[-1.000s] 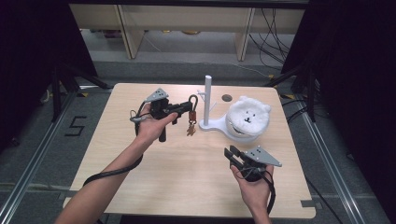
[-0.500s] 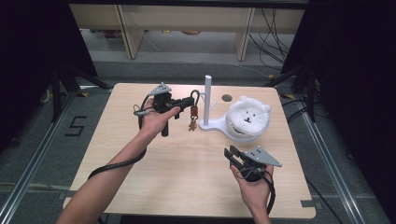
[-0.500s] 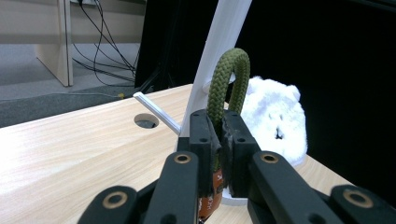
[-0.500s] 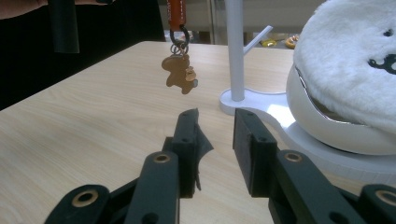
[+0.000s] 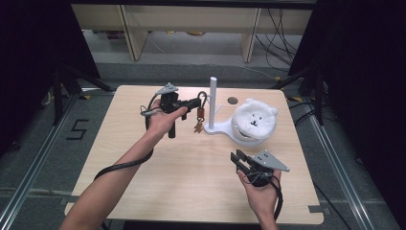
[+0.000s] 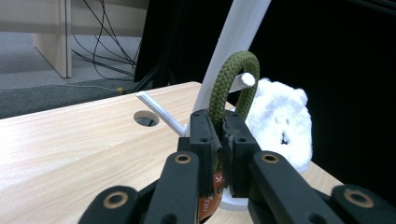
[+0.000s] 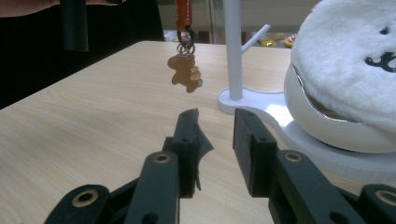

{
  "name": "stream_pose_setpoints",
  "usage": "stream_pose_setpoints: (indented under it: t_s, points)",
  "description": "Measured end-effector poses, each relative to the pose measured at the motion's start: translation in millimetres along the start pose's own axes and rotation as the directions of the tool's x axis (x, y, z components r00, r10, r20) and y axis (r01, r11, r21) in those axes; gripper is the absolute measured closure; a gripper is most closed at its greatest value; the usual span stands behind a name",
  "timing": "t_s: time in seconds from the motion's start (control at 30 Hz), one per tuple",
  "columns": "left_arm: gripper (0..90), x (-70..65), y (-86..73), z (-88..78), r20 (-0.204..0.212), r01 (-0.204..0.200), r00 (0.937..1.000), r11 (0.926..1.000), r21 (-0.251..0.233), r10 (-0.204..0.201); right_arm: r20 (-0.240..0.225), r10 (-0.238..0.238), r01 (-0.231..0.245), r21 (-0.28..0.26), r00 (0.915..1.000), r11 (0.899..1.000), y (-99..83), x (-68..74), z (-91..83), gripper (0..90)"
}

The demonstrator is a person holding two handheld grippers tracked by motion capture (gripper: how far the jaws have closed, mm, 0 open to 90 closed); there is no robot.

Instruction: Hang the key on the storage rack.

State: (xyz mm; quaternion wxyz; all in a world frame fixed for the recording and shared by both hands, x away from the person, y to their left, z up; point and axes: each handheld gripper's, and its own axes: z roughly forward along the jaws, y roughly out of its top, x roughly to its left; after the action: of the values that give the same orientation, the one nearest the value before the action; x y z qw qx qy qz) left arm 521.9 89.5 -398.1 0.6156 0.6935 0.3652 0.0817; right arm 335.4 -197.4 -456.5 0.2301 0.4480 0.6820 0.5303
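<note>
Keychain loop (image 6: 227,79) in left tongs (image 6: 219,140) (by peg)

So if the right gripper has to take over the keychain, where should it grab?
Probably the orange strap just above the rings, coming in level from the near side. It hangs straight and flat below the left gripper, which is clamped on the green rope loop. The bear charm dangles loose and would likely swing away.
</note>
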Motion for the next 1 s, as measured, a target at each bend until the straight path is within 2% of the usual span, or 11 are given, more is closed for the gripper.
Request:
stream_pose_setpoints:
  t_s: [0.13,0.23,0.27,0.47,0.63,0.7,0.73,0.77,0.8,1.0]
  points:
    - [83.6,0.2,-0.8,2.1,-0.003,0.008,1.0000,1.0000,0.002,-0.008,0.016,-0.012,0.012,0.001,0.9998,1.000,0.5,-2.1,-1.5,71.4]
    - [83.5,-0.2,-1.6,3.5,-0.006,0.015,0.9999,0.9999,0.004,-0.015,0.004,-0.006,0.006,-0.007,1.0000,1.000,-0.2,-2.9,-0.7,71.3]
    - [83.5,0.1,-2.5,5.5,-0.008,0.015,0.9999,0.9999,0.007,-0.015,0.011,0.003,-0.003,0.006,0.9999,1.000,-0.5,-1.9,-1.7,71.2]
    - [82.8,1.1,-5.8,11.1,-0.018,0.027,0.9995,0.9996,0.009,-0.027,0.008,-0.004,0.004,0.000,1.0000,1.000,-1.4,-2.6,-0.7,71.1]
    - [82.2,0.7,-6.3,13.5,-0.027,0.021,0.9994,0.9997,0.013,-0.021,0.011,0.001,-0.002,0.002,0.9999,1.000,-2.2,-3.4,-0.7,71.1]
    - [81.7,0.7,-6.6,14.0,-0.028,0.022,0.9994,0.9997,0.014,-0.021,0.022,-0.016,0.016,-0.001,0.9996,1.000,-2.3,-4.5,-1.1,71.0]
    - [81.4,1.3,-7.5,14.9,-0.034,0.016,0.9993,0.9997,0.019,-0.015,0.016,0.036,-0.036,0.004,0.9992,0.999,-3.2,-1.6,-1.3,70.8]
    - [81.1,1.2,-8.0,15.0,-0.038,0.014,0.9992,0.9996,0.024,-0.013,0.019,0.010,-0.010,0.000,0.9998,1.000,-3.1,-3.8,-1.2,70.8]
    - [80.6,1.5,-8.3,15.0,-0.041,0.011,0.9991,0.9996,0.026,-0.010,0.018,0.004,-0.004,-0.001,0.9998,1.000,-3.2,-4.5,-1.0,70.7]
    - [77.2,2.3,-8.2,9.2,-0.064,-0.021,0.9977,0.9995,0.025,0.022,0.023,-0.006,0.006,-0.001,0.9997,1.000,-2.5,-5.9,-1.6,70.5]
